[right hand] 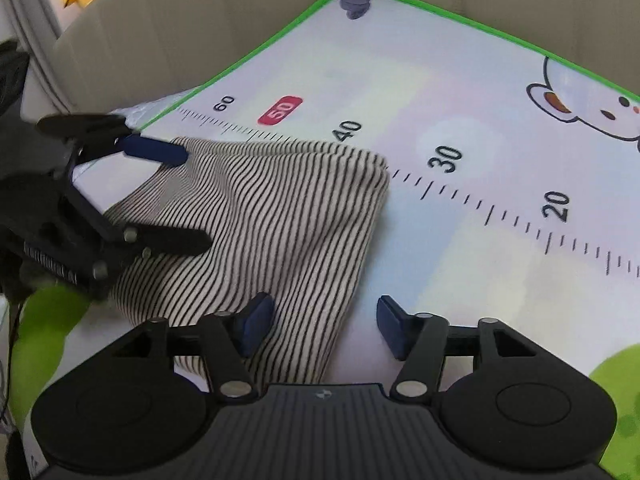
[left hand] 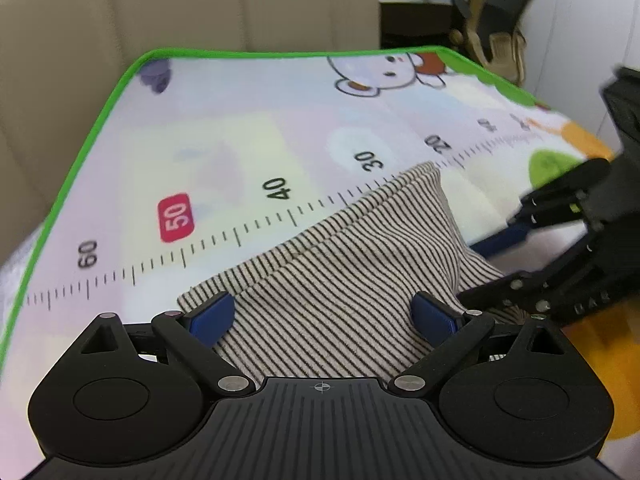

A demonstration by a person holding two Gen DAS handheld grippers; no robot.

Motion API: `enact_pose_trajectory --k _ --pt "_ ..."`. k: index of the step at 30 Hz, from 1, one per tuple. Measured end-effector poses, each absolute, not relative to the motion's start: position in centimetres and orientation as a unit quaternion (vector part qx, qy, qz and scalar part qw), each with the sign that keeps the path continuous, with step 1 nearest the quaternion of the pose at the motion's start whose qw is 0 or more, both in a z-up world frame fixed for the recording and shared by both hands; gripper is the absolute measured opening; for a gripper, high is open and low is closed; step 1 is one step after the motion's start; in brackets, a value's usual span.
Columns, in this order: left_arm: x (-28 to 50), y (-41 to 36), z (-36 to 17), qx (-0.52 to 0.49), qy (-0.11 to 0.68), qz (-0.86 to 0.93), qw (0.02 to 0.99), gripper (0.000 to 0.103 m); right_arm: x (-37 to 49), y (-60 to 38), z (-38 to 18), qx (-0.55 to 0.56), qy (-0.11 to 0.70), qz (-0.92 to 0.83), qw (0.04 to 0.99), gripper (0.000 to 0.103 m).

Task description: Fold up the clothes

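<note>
A: Where is the striped garment (left hand: 344, 264)?
B: It lies bunched on the play mat (left hand: 224, 136), its far edge touching the printed ruler (left hand: 240, 236) between the 30 and 40 marks. The ruler's red 50 label (left hand: 176, 217) sits beyond that edge, clear of the cloth.

A: And the left hand-held gripper (left hand: 322, 316)?
B: Spread wide, low over the cloth on the near side of the ruler; the stripes fill the gap between its blue pads (left hand: 212, 318). Whether the pads touch the fabric, I cannot tell.

A: The right hand-held gripper (right hand: 320, 326)?
B: Spread too. One pad (right hand: 256, 322) is over the garment's near corner, the other over bare mat, on the ruler's near side.

A: Anything behind the ruler?
B: The mat's green border (right hand: 440, 10), then a beige padded surface (left hand: 180, 4). A cartoon bear (right hand: 592, 104) is printed beyond the 20 mark.
</note>
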State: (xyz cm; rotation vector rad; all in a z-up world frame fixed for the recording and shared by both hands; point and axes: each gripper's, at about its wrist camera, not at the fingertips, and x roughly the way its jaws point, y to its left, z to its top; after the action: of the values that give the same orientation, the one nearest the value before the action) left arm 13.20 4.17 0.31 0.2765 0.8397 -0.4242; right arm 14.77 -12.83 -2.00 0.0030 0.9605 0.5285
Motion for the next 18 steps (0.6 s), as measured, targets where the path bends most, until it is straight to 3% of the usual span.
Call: enact_pose_trajectory --k 5,8,13,18 --pt "13.2 4.5 1.4 0.131 0.398 -0.202 0.886 0.099 14.3 -14.8 -0.4 0.078 0.493 0.255 0.828 0.058" --pt "13.6 5.3 2.3 0.13 0.375 -0.202 0.895 0.098 13.1 -15.2 -2.0 0.168 0.552 0.262 0.773 0.063" --pt "15.5 7.5 4.4 0.065 0.345 -0.217 0.911 0.095 11.7 -15.1 -4.8 0.295 0.624 0.266 0.673 0.063" --pt "19.4 9.1 1.8 -0.007 0.43 -0.267 0.863 0.096 14.3 -13.9 -5.7 0.331 0.604 0.258 0.677 0.06"
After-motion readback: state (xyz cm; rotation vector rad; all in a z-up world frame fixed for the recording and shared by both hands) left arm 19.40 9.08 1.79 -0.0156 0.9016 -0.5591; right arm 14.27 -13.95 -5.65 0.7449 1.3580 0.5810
